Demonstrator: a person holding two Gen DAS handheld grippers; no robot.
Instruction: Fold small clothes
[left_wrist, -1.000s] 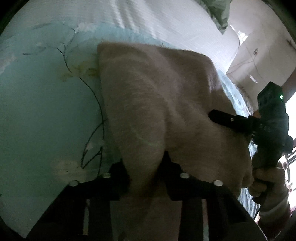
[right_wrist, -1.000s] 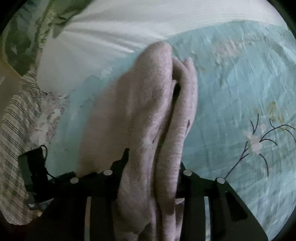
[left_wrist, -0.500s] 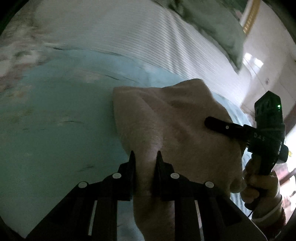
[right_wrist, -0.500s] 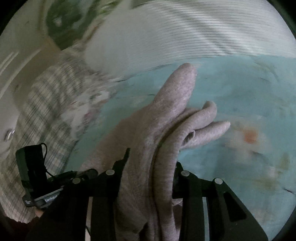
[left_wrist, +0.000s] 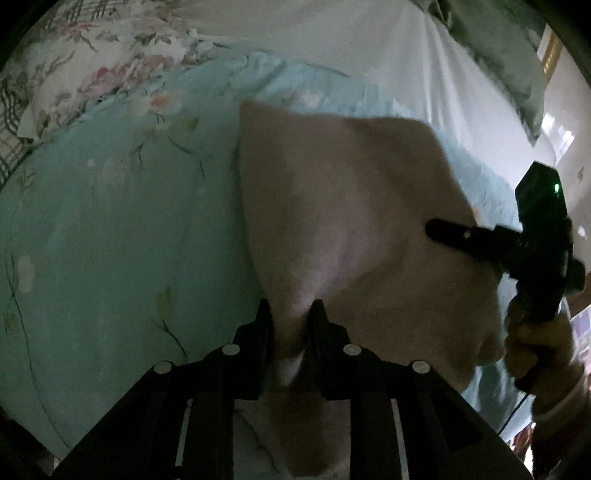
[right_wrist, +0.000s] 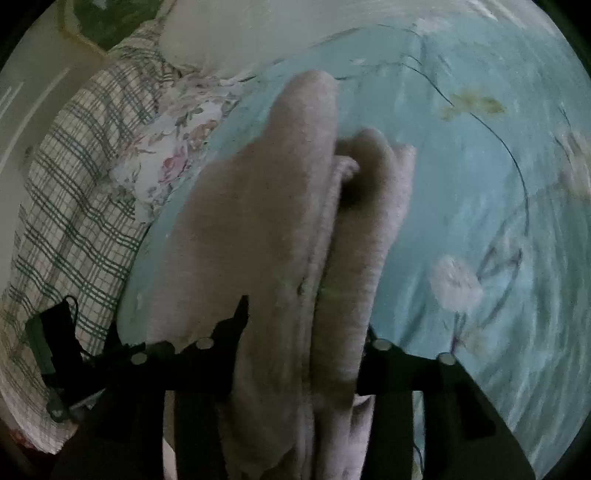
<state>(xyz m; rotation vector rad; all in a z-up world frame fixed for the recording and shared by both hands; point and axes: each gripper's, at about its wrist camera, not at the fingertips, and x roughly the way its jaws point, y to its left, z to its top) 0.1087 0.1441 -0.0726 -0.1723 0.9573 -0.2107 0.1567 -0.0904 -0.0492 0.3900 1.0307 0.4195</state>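
A beige fleece garment (left_wrist: 351, 221) hangs folded over a light blue floral bedspread (left_wrist: 110, 221). My left gripper (left_wrist: 291, 310) is shut on its near edge. My right gripper (right_wrist: 306, 325) is shut on a thick bunch of the same garment (right_wrist: 258, 221), whose folds stick out forward past the fingers. In the left wrist view the right gripper (left_wrist: 436, 230) shows at the right, its finger pressed against the cloth, held by a hand (left_wrist: 535, 343). The left gripper's body (right_wrist: 55, 339) shows at the lower left of the right wrist view.
A white ribbed sheet (left_wrist: 369, 48) lies beyond the bedspread. A floral pillow (right_wrist: 166, 158) and a plaid cloth (right_wrist: 74, 206) lie along the bed's left side. A green pillow (left_wrist: 509, 55) sits at the far right.
Both grippers have carried the garment across the bed toward the floral pillow and plaid cloth. Both stay shut on it; the cloth's folds have shifted a little.
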